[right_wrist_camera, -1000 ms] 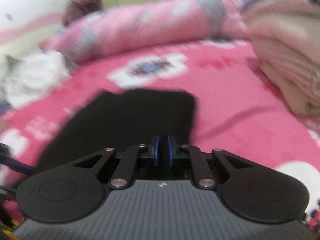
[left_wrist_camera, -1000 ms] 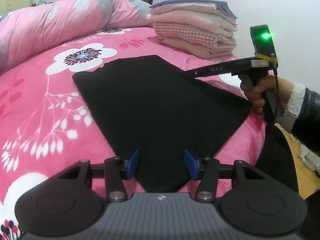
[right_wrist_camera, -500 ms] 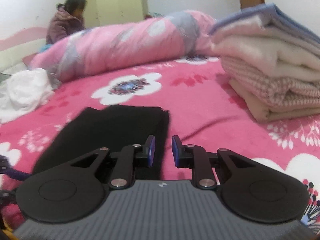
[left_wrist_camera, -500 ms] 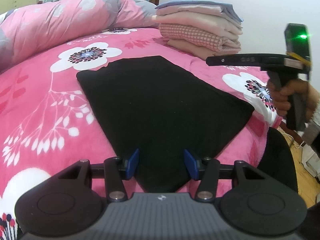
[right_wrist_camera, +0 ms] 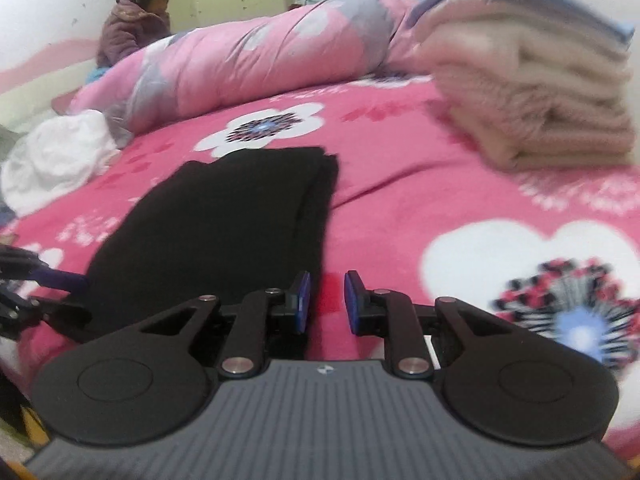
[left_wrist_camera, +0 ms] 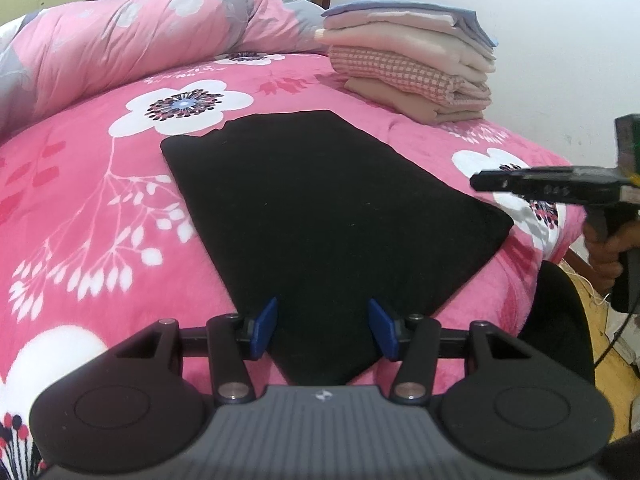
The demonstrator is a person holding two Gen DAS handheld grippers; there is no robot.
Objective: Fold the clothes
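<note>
Since a second earlier the right claw (right_wrist_camera: 325, 300) had swung rightward, off the black garment (left_wrist_camera: 320, 216), its jaws parted slightly around nothing. One pink floral bed (left_wrist_camera: 100, 184) carried that single folded garment at its near edge, one rolled quilt (left_wrist_camera: 132, 36) and one stack of folded linens (left_wrist_camera: 412, 64). The left claw (left_wrist_camera: 323, 330) hung half open over the garment's near corner, gripping nothing. The linens blurred in the right view.

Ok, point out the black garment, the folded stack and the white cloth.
Black garment (left_wrist_camera: 320, 208): left wrist view, its flat middle.
Folded stack (left_wrist_camera: 408, 68): left wrist view, checked layer's side.
White cloth (right_wrist_camera: 56, 156): right wrist view, crumpled middle.
</note>
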